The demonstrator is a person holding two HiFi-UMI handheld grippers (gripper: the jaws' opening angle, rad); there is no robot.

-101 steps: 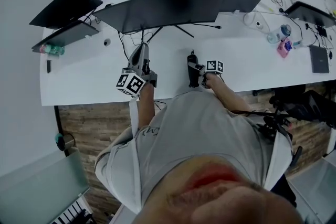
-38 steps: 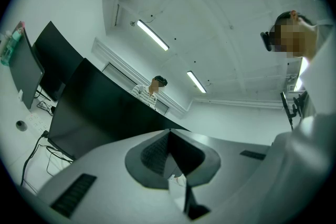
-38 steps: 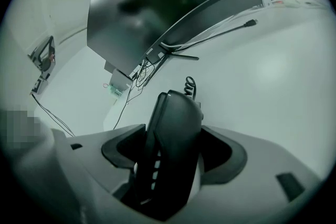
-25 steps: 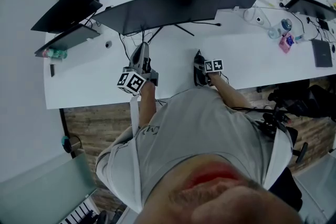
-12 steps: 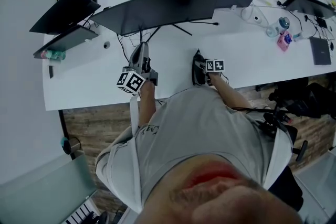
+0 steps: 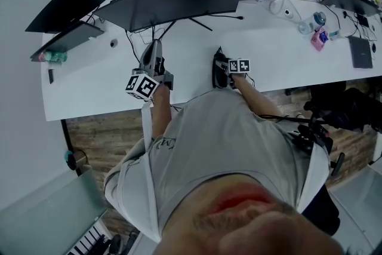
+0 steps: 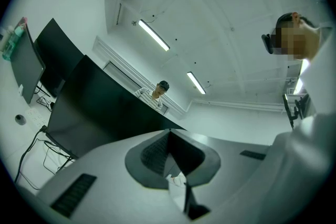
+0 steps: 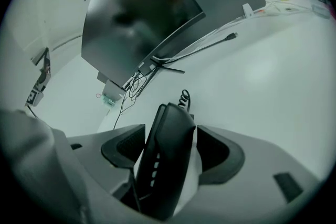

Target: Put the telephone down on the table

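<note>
The right gripper [image 8: 172,150] clamped the telephone handset [image 8: 170,126] low over the table [image 8: 262,76]; release seemingly not yet done. The left gripper [image 7: 169,152] was closed, empty.

My head camera looked steeply down from high above, over my own chest, onto the white table [image 6: 107,89]. The camera on my left gripper [image 6: 154,49] was tipped upward past its closed jaws, over the top edge of the dark monitor [image 6: 173,0] toward the ceiling lights [image 7: 153,35]. Its left margin seemed to catch a strip of table. My right gripper [image 6: 219,68] camera sat low, facing along the tabletop, with the clamped telephone [image 8: 168,155] filling its near field. All three views shared that monitor.
</note>
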